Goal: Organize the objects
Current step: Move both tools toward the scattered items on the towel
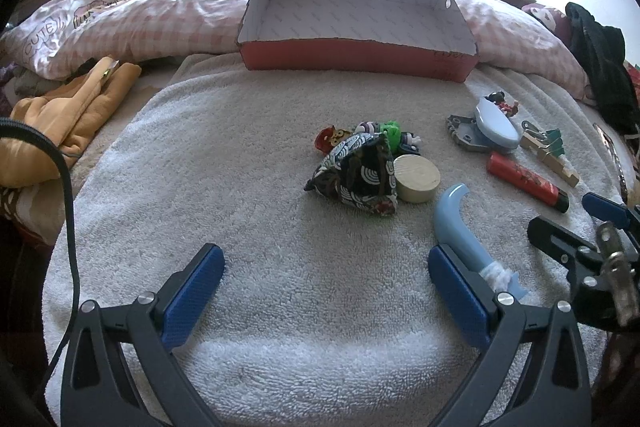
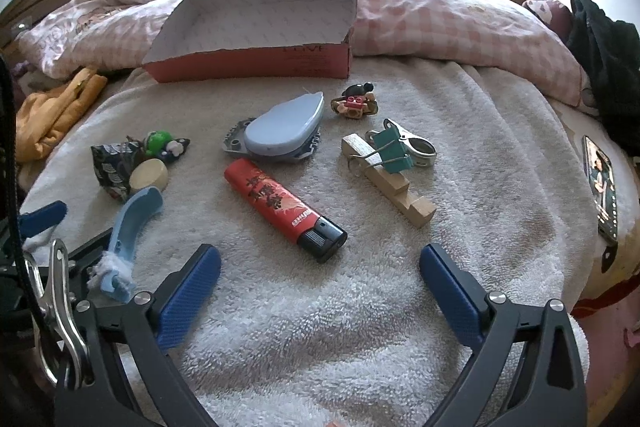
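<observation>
On the bed's towel (image 2: pixel 320 307) I held both grippers, left (image 1: pixel 326 297) and right (image 2: pixel 320 291), angled down with jaws released and empty, small objects like the lighter (image 2: pixel 284 207) scattered loose before the empty red box (image 2: pixel 248 63), presumably their destination.

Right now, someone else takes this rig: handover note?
Left tool: open, empty, above bare towel.
Right tool: open, empty, just short of the red lighter.
Red box: at the towel's far edge, nothing visible inside.
On the towel: patterned pouch, wooden disc, light blue curved handle, blue oval case, wooden block with green binder clip, small figurines.
Done: nothing boxed.
Left: everything.
</observation>
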Demonstrator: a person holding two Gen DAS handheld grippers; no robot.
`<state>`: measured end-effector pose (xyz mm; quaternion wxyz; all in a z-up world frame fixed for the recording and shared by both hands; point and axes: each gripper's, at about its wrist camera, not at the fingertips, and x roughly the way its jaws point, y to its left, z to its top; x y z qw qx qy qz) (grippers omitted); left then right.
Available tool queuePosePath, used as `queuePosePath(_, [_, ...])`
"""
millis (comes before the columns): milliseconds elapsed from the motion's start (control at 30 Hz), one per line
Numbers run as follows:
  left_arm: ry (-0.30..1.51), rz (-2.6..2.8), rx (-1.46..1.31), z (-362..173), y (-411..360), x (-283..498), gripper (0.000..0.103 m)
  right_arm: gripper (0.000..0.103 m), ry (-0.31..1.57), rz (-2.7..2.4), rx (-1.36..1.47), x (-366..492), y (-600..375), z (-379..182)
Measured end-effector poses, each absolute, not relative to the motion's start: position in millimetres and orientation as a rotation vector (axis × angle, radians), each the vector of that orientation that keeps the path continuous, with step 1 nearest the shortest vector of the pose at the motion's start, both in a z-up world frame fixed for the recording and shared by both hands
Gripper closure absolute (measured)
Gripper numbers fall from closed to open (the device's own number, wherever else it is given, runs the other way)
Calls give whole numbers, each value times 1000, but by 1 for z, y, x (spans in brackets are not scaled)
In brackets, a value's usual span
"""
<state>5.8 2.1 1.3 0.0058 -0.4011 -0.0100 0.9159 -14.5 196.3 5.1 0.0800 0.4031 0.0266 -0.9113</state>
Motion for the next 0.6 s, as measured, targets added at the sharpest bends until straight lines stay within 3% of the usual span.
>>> queuePosePath(367, [-97, 2812, -1221, 9, -4, 5, 1, 4, 88, -2704, 1161, -11, 200, 17])
queuePosePath(533, [-25, 2832, -1167, 19, 1, 0, 3, 14, 123, -2706, 1145, -15, 199, 22])
queuePosePath(600, [-7, 2828, -1164, 22, 3, -6, 9, 21, 125, -2691, 1143, -17, 198, 22])
